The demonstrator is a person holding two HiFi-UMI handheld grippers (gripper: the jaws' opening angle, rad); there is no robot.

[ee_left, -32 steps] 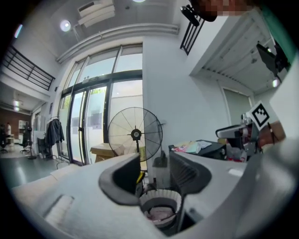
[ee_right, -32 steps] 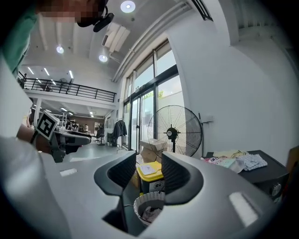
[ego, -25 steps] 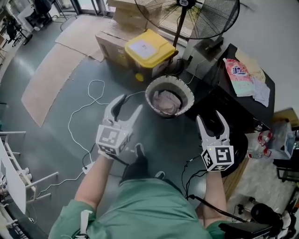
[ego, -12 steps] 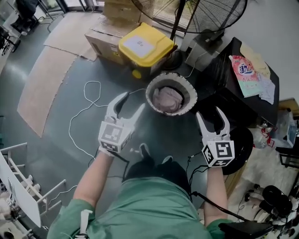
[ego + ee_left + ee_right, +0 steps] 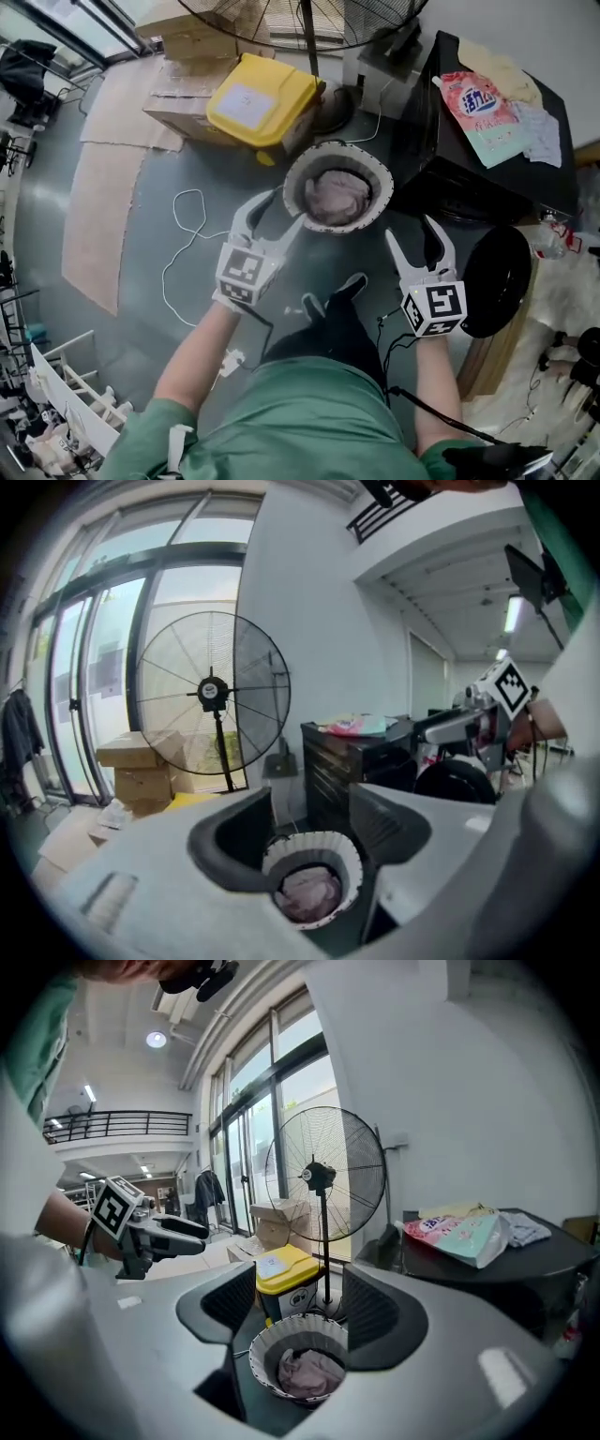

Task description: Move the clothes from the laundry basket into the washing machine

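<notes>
A round white laundry basket [image 5: 298, 172] stands on the grey floor with pale pink clothes [image 5: 336, 195] heaped inside. It also shows between the jaws in the left gripper view, the basket [image 5: 314, 847], and in the right gripper view, the basket [image 5: 302, 1335]. My left gripper [image 5: 271, 208] is open and empty, its tips just left of the basket's rim. To the basket's lower right my right gripper [image 5: 420, 234] is open and empty as well. The black washing machine [image 5: 487, 164] stands to the right, its round door [image 5: 495, 279] swung open.
A yellow-lidded bin [image 5: 260, 103] and cardboard boxes [image 5: 187, 42] sit behind the basket. A big floor fan [image 5: 212, 690] stands beside them. A detergent bag [image 5: 486, 111] and cloths lie on the machine's top. A white cable [image 5: 192, 246] loops over the floor at left.
Both grippers have moved forward and down toward the basket. The left one's tips now reach the basket's rim. The view has shifted, so the basket sits nearer the middle.
</notes>
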